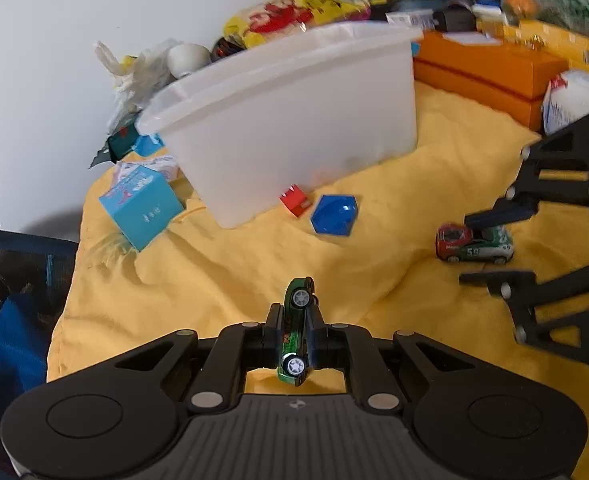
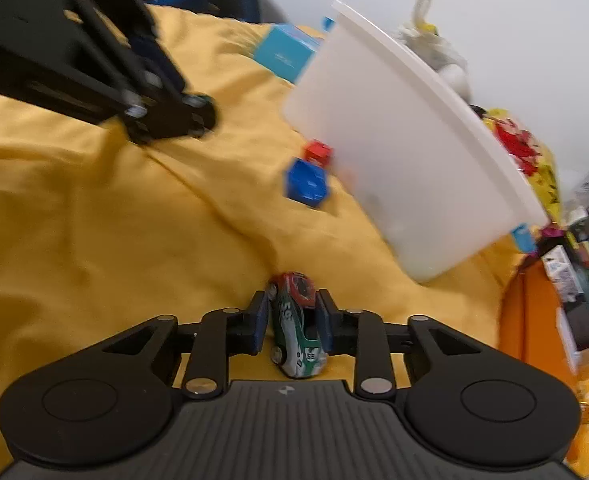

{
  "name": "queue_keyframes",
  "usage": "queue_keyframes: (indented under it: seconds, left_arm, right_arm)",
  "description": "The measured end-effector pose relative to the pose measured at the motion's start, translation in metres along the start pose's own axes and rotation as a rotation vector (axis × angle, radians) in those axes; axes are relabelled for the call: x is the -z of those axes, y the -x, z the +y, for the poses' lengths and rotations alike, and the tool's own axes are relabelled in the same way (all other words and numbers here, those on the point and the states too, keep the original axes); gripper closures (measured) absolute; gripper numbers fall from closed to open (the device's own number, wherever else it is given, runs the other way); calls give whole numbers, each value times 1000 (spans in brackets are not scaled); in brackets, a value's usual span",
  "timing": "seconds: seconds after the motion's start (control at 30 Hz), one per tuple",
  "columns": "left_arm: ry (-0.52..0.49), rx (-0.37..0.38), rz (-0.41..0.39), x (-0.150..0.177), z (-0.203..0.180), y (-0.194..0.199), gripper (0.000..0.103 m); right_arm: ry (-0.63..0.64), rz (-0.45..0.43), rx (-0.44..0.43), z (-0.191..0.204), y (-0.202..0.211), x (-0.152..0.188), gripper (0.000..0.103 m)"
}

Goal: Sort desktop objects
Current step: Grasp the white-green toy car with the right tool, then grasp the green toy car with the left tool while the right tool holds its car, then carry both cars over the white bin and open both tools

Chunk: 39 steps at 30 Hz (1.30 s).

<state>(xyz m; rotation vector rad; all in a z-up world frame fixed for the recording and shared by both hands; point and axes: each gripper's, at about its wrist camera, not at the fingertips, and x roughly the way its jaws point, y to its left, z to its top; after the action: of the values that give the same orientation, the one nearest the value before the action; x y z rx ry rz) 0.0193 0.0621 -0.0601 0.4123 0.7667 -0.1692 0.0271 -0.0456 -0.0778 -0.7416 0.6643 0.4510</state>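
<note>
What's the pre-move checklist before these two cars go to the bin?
1. Left tongs shut on green car: ok.
2. Right tongs straddle red-and-white car, pads apart from it: grip not ok.
3. Red-and-white car resting on yellow cloth: ok.
4. White bin upright, no lid: ok.
5. Bin contents: cannot tell.
6. Red block and blue block lie at bin's base, not sorted: not ok.
</note>
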Motion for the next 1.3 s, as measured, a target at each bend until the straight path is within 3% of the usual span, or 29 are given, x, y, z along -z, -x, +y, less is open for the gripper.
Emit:
queue_keyframes:
  seconds: [0.17, 0.27, 0.33, 0.4, 0.7, 0.83, 0.9, 1.0, 1.17, 1.3]
  left_arm:
    - [-66, 35, -8, 4, -23, -3, 83]
    - [-74, 89, -20, 8, -32, 2, 77]
    - [-79, 81, -36, 10, -35, 7, 72]
    - [-81, 61, -42, 12, -33, 10, 59]
    - [-5, 126, 19, 12, -3, -12, 59]
    - [0, 167, 36, 17, -2, -20, 60]
    - [22, 189, 36, 19, 1, -20, 70]
    - [38, 204, 37, 18, 4, -17, 70]
    - [50, 204, -7, 7, 12, 3, 70]
    - [71, 201, -80, -11, 25, 22, 70]
  right_arm:
    - [-190, -22, -103, -20, 11, 7, 60]
    - [-282, -39, -115, -31, 15, 13, 54]
    - [-307, -43, -107, -35, 15, 13, 52]
    - [-326, -40, -102, -39, 13, 13, 50]
    - [-368, 0, -94, -48, -6, 13, 53]
    - [-411, 37, -135, -54, -16, 20, 55]
    - [-434, 36, -158, -56, -15, 23, 63]
    - [-431, 51, -160, -56, -14, 20, 68]
    - [-474, 23, -133, -66, -1, 14, 68]
    - [-466, -52, -81, -80, 21, -2, 68]
